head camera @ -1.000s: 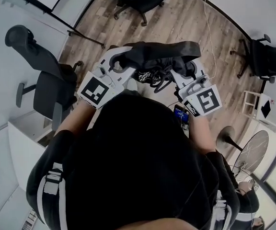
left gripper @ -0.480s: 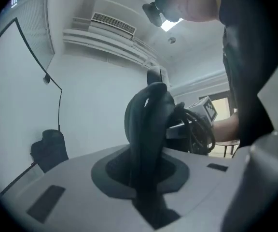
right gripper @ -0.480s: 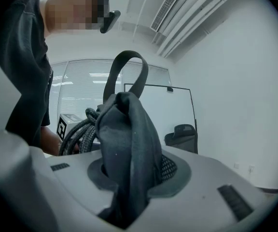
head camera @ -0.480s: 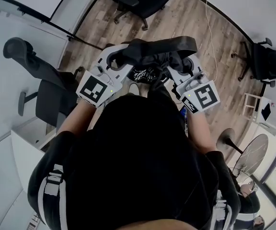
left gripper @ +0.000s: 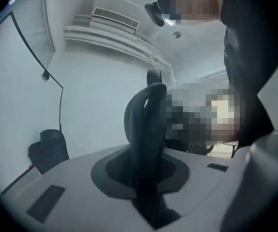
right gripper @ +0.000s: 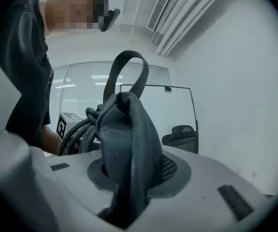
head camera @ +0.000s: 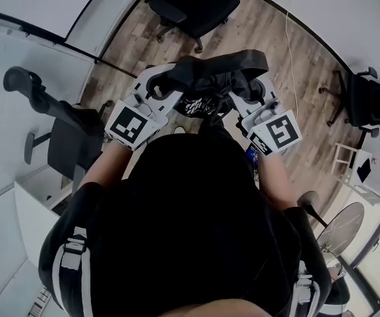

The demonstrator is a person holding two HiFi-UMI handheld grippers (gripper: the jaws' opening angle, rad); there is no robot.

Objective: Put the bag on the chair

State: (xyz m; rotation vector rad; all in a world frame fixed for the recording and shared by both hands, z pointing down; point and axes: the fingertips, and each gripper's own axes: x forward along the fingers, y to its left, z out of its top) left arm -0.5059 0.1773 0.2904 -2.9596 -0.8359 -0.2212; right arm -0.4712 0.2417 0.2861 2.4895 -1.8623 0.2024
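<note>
A black bag (head camera: 218, 70) hangs over the wooden floor, stretched between both grippers in the head view. My left gripper (head camera: 162, 88) is shut on its left end; in the left gripper view my left gripper (left gripper: 146, 180) has a dark fold of the bag (left gripper: 145, 129) pinched between its jaws. My right gripper (head camera: 254, 95) is shut on the other end; in the right gripper view my right gripper (right gripper: 128, 180) clamps the bag fabric (right gripper: 129, 139), with a loop handle (right gripper: 127, 64) and braided cords (right gripper: 77, 129) above. A black office chair (head camera: 193, 4) stands ahead at the top.
Another black chair (head camera: 63, 134) stands at the left by a white desk (head camera: 35, 200), and a third chair (head camera: 369, 98) at the right. A white cable (head camera: 294, 41) runs over the floor. A round stand (head camera: 340, 226) is at the lower right.
The person and both grippers, still holding the bag, have moved forward toward the chair at the top, which now shows more fully. Both grips look unchanged.
</note>
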